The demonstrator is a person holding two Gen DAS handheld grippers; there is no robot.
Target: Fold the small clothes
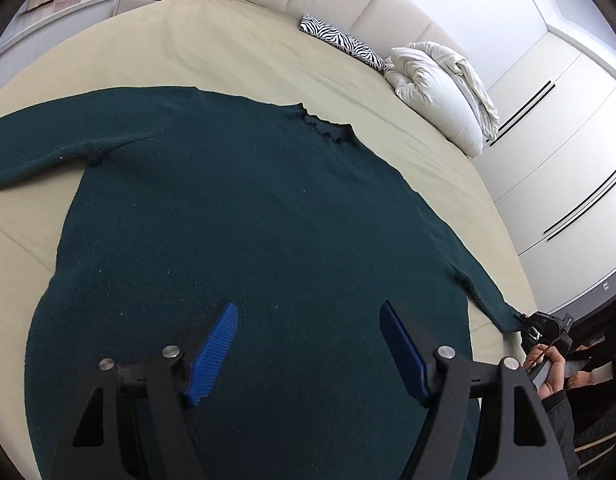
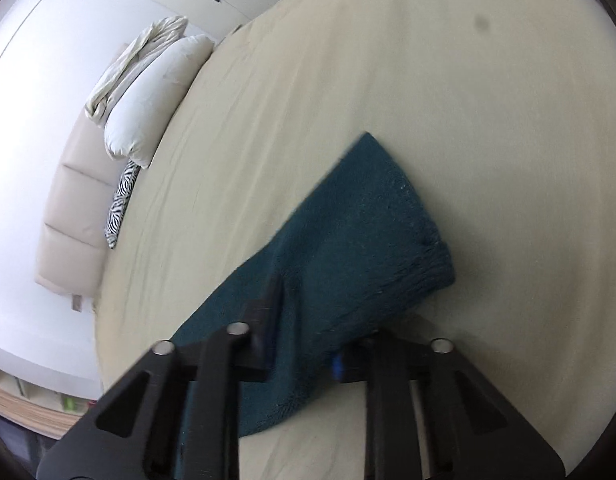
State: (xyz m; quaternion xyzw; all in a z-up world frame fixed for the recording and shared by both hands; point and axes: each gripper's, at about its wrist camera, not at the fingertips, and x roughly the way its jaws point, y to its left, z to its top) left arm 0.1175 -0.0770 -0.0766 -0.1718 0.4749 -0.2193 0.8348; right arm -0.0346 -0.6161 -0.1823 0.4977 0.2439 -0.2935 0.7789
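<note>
Lying flat and face-down-spread on the beige bed sheet (image 1: 235,52), a dark green knit sweater (image 1: 243,208) is seen with its body smoothed out and both sleeves extended sideways. It is judged to be soft, limp and fairly light, with a fuzzy knit that should not slip between ribbed pads; it will drape and sag wherever it is lifted, so cuffs, hem corners and shoulder seams are the places best taken hold of. The left gripper (image 1: 308,320) is held over the lower body of the garment with its blue pads apart and nothing between them. The right gripper (image 2: 303,320) is closed on the right sleeve (image 2: 360,232) near its cuff. Ample bare sheet is left beyond the collar, while the white pillow (image 1: 436,96) and zebra-print cushion (image 1: 344,42) sit well apart by the headboard; the sleeve end lies near the mattress edge.
</note>
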